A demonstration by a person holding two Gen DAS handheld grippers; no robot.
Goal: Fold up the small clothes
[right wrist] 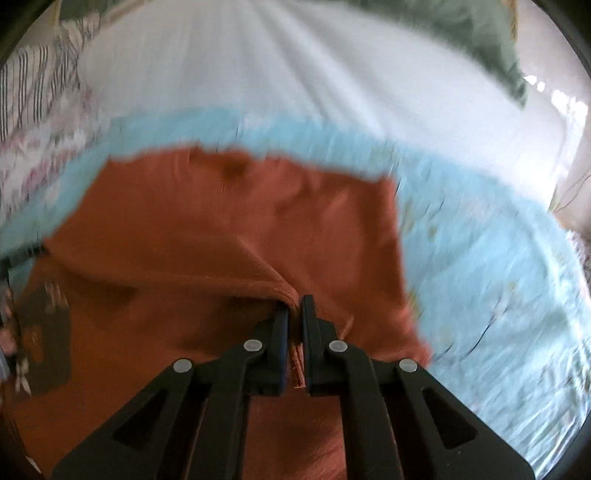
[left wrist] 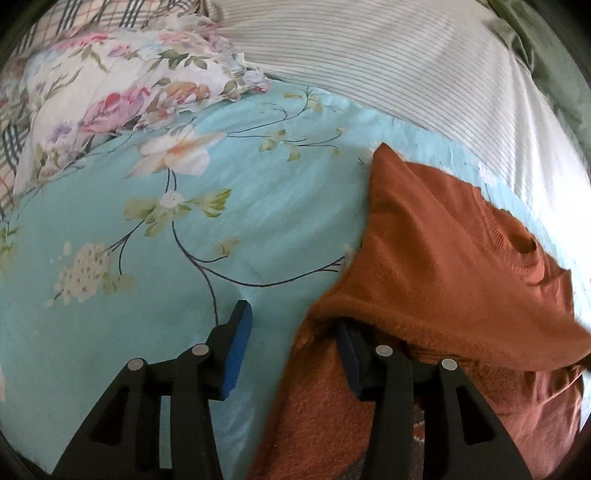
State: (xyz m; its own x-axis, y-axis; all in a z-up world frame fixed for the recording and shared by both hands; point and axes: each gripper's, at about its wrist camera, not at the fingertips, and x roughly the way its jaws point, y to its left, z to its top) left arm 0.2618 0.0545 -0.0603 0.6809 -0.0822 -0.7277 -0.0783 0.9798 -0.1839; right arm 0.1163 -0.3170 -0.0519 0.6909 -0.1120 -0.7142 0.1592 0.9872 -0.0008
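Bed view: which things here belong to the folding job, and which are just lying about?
For the job:
rust sweater
right gripper, shut on its fabric
left gripper, open beside it

Lying about:
floral pillow
striped sheet
green cloth

Floral turquoise sheet [left wrist: 155, 258], striped white bedding [left wrist: 388, 74]

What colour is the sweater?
Rust orange sweater, plain; clearest in the left wrist view.

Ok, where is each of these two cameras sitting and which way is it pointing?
Left wrist: on the left gripper, looking along its open fingers at the pale blue floral bedsheet.
Right wrist: on the right gripper, its fingers pinching a fold of the rust-orange knitted sweater.
Shared: sweater and bedsheet.
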